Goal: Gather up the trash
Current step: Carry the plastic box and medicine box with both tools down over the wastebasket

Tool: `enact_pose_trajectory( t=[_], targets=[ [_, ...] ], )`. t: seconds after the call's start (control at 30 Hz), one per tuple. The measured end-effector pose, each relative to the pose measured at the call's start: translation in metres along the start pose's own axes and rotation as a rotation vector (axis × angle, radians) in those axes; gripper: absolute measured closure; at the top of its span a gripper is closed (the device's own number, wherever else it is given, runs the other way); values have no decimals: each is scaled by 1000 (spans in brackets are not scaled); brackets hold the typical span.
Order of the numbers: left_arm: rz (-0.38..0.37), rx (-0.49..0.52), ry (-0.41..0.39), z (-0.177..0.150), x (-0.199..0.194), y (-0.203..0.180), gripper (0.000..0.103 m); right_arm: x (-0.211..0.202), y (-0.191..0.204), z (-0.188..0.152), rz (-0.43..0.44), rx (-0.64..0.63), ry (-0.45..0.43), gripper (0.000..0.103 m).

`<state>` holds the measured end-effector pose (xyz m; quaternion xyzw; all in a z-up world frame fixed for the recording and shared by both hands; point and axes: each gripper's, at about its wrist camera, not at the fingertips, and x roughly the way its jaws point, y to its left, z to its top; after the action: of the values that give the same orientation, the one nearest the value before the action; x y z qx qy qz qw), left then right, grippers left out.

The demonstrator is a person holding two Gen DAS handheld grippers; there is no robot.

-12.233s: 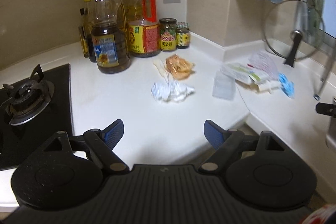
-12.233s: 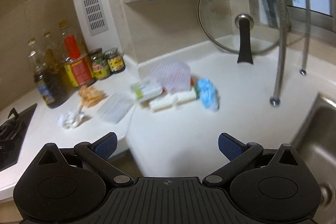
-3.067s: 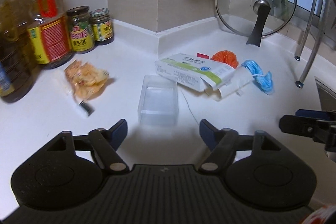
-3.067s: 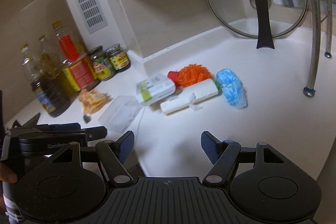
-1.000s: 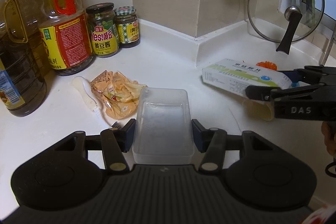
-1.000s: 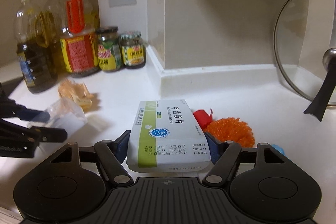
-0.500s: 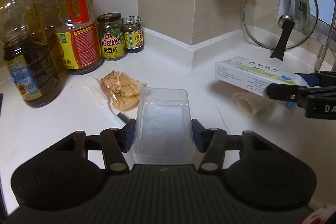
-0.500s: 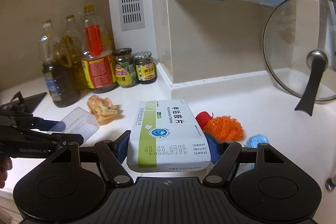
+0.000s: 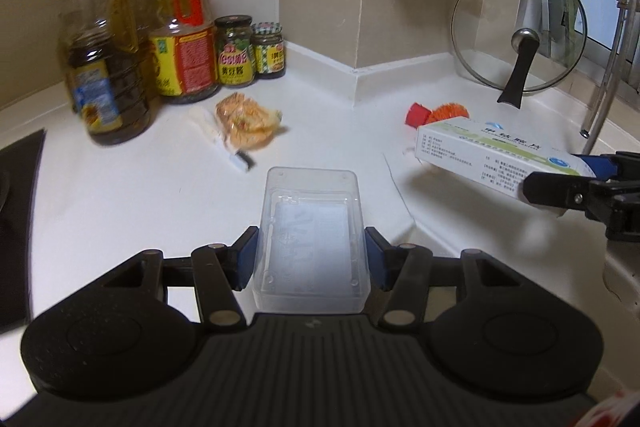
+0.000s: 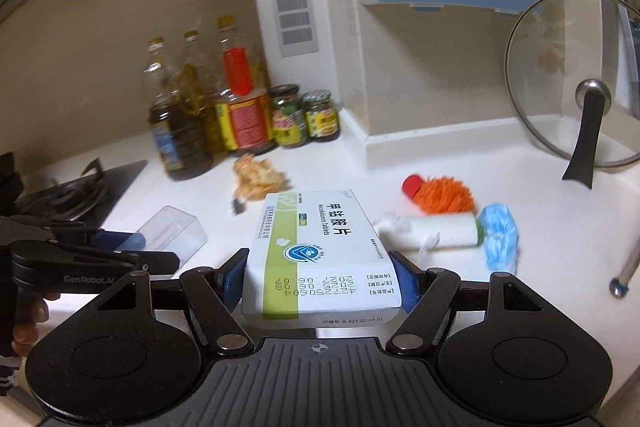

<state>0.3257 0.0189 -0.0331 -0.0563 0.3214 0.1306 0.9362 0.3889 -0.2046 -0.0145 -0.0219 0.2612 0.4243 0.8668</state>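
Left wrist view shows the left gripper (image 9: 311, 254) pinching a clear plastic container (image 9: 311, 239) by its long sides, both blue pads pressed against it, lifted above the white countertop (image 9: 132, 187). Ahead and left of this claw lie an orange snack wrapper (image 9: 246, 121) and a white stick-like piece (image 9: 208, 131) just beside it, in front of the oil bottles (image 9: 108, 67) and two sauce jars (image 9: 250, 51). Off to its right, the right gripper (image 10: 318, 277) clamps a white-and-green tablet box (image 10: 320, 247) between its pads, held clear of the counter. Beyond that claw rest an orange scrubber (image 10: 442, 195), a white paper roll (image 10: 432, 231) and a crumpled blue item (image 10: 500, 235) touching the roll's end. A glass pot lid (image 10: 576, 75) leans against the wall further back.
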Motion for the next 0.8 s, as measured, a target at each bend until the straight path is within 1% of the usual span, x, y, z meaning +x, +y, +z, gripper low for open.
enact_pose_trajectory(
  t=[0.23, 0.5, 0.67, 0.8],
  targets=[
    [38, -33, 29, -39, -36, -10, 51, -31, 21, -29, 60, -6, 46, 31],
    [73, -79, 62, -81, -69, -19, 51, -49, 38, -61, 104, -4, 125, 31],
    [89, -107, 96, -104, -78, -22, 51, -52, 50, -81, 126, -8, 186, 31],
    [91, -128, 136, -119, -77, -22, 51, -46, 57, -96, 133, -8, 239, 31]
  ],
)
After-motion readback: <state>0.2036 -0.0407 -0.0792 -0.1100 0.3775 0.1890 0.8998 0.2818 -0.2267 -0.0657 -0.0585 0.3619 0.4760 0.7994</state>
